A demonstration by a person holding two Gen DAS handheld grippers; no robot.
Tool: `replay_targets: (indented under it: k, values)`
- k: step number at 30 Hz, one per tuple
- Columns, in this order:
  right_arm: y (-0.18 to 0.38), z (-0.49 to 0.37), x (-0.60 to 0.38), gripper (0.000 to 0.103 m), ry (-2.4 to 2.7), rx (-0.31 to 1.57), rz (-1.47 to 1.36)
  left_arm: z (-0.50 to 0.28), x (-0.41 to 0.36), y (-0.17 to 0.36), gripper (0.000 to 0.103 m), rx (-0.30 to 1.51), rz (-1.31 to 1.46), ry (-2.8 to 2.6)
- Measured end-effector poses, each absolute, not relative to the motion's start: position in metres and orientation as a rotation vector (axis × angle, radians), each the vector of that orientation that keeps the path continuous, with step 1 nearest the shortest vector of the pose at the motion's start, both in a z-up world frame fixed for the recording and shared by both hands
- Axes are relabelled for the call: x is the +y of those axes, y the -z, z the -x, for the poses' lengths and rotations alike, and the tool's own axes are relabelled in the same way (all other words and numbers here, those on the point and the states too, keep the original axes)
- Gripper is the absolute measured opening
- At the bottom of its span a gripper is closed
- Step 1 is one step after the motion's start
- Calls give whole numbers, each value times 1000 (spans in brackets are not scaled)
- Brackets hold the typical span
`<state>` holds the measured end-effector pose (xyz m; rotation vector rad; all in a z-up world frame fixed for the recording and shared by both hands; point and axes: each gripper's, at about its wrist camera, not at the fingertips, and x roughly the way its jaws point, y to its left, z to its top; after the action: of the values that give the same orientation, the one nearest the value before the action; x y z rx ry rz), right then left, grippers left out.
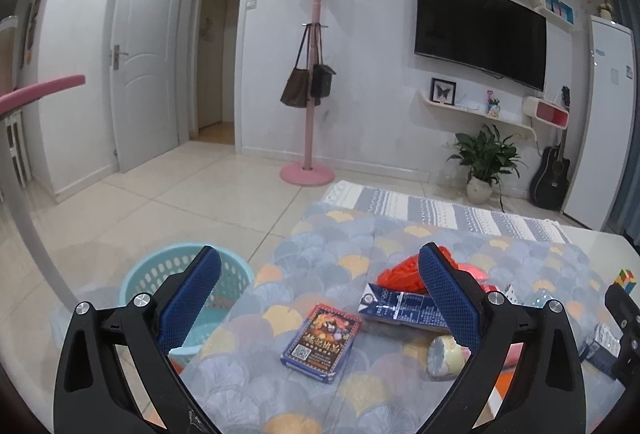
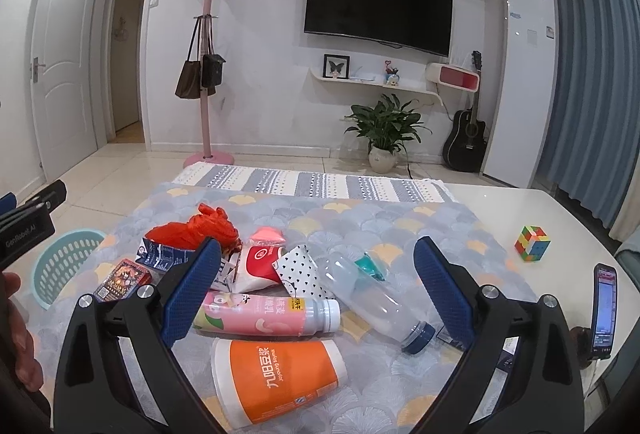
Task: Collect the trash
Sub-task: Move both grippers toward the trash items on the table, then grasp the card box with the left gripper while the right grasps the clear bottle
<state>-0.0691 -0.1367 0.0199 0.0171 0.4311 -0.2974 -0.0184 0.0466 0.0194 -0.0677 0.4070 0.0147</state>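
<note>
Trash lies on the patterned tablecloth point(image 2: 400, 226): an orange paper cup point(image 2: 276, 378) on its side, a pink drink bottle point(image 2: 264, 316), a clear plastic bottle point(image 2: 376, 298), a red plastic bag point(image 2: 196, 230), a white and red pouch point(image 2: 260, 266), a blue carton point(image 1: 404, 308) and a card box point(image 1: 320, 342). A teal basket point(image 1: 176, 286) stands on the floor left of the table. My left gripper point(image 1: 320, 298) is open above the card box. My right gripper point(image 2: 316, 290) is open above the pink bottle and cup. Both are empty.
A tape roll point(image 1: 444, 356) lies near the carton. A colour cube point(image 2: 532, 243) and a phone point(image 2: 604, 314) sit on the bare table at the right. A striped rug point(image 2: 312, 182), pink coat stand point(image 2: 208, 74), plant point(image 2: 386, 130) and guitar point(image 2: 466, 138) are beyond.
</note>
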Motion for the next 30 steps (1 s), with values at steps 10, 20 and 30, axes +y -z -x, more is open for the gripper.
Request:
replay_targets:
  k: [10, 20, 30]
  values:
    - [-24, 74, -137, 90, 329, 409, -3, 20, 54, -22, 96, 393, 93, -42]
    - [-34, 83, -145, 81, 338, 362, 70, -3, 121, -23, 96, 433, 112, -21]
    - [-41, 89, -218, 82, 482, 362, 69, -73, 101, 57, 96, 840, 132, 310]
